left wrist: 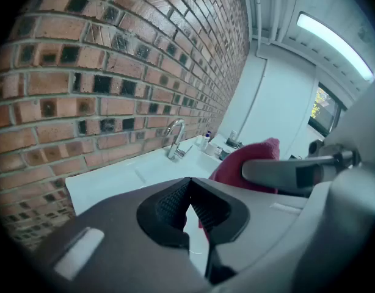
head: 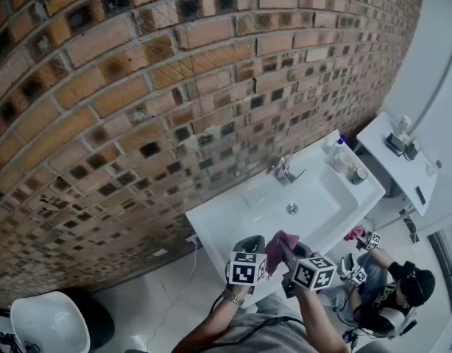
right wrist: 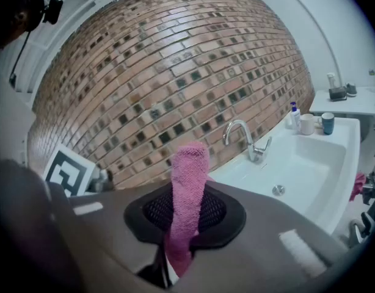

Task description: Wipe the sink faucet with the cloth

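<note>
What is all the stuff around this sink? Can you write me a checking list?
Surface: white sink, basin holds only its drain.
Job's things: pink cloth sticks up from the right gripper; faucet by the wall, not yet touched.
Clutter: bottle, white cup and blue cup on the sink's far corner.
Grippers: right gripper shut on the cloth; left gripper shut, nothing in it.
Cables: one thin line under the sink, perhaps a cable.
Surroundings: brick wall; second person low at the right.
</note>
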